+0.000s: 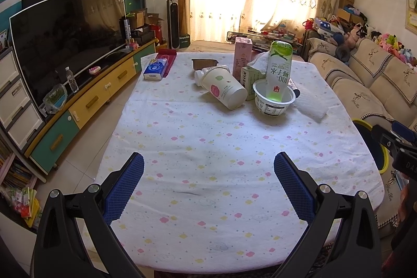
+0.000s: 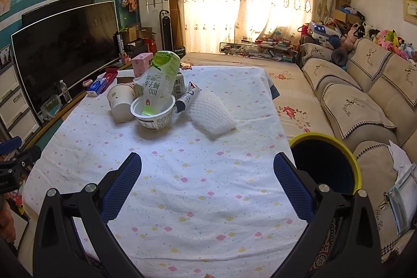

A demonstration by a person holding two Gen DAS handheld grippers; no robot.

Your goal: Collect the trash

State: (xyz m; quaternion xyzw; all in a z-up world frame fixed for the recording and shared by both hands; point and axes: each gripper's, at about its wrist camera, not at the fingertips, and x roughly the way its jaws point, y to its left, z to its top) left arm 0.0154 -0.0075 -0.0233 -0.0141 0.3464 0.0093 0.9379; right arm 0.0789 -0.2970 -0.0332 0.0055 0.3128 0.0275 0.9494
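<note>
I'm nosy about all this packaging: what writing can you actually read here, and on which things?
"100% 椰子水", upside down: green and white bottle standing inverted in the white bowl.
"Vinda": blue tissue pack.
Bowl label, small green box, pink carton, tipped paper cup: print too small to read.

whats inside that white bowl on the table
A green and white drink bottle stands upside down in the white bowl, leaning. Its neck hides the bowl's bottom, so anything else inside cannot be seen.
</note>
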